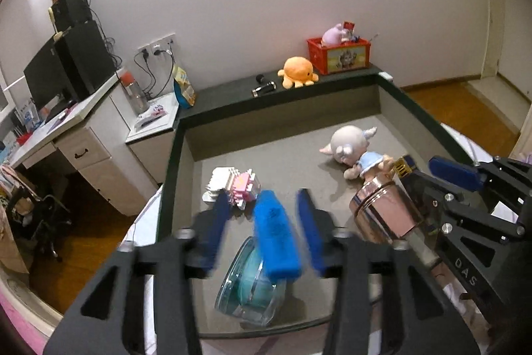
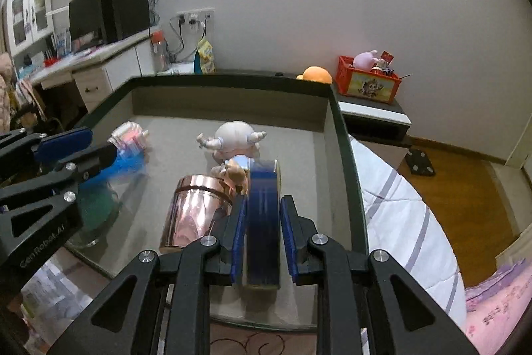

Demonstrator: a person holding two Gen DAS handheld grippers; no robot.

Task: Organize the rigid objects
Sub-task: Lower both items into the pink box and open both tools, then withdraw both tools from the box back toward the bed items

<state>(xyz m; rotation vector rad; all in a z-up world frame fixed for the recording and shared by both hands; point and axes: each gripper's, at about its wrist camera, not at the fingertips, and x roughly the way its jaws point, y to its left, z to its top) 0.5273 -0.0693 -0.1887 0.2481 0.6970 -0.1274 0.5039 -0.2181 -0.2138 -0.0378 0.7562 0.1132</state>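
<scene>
My left gripper [image 1: 266,205] is open; a bright blue block [image 1: 277,238] stands between its jaws without clear contact, above a clear teal-lidded jar [image 1: 249,288] lying on the grey tray [image 1: 282,155]. My right gripper [image 2: 262,208] is shut on a dark blue, gold-edged flat box [image 2: 262,222]. A rose-gold tin [image 2: 196,208] lies just left of it and also shows in the left wrist view [image 1: 385,208]. A pink-white brick figure [image 1: 232,185] sits at the tray's left.
A plush doll [image 1: 355,148] lies on the tray at the far right. An orange octopus plush [image 1: 297,72], a red crate [image 1: 339,54] with toys and a black cylinder [image 1: 264,87] stand on the back ledge. A desk [image 1: 83,118] is left; a bed [image 2: 399,222] is right.
</scene>
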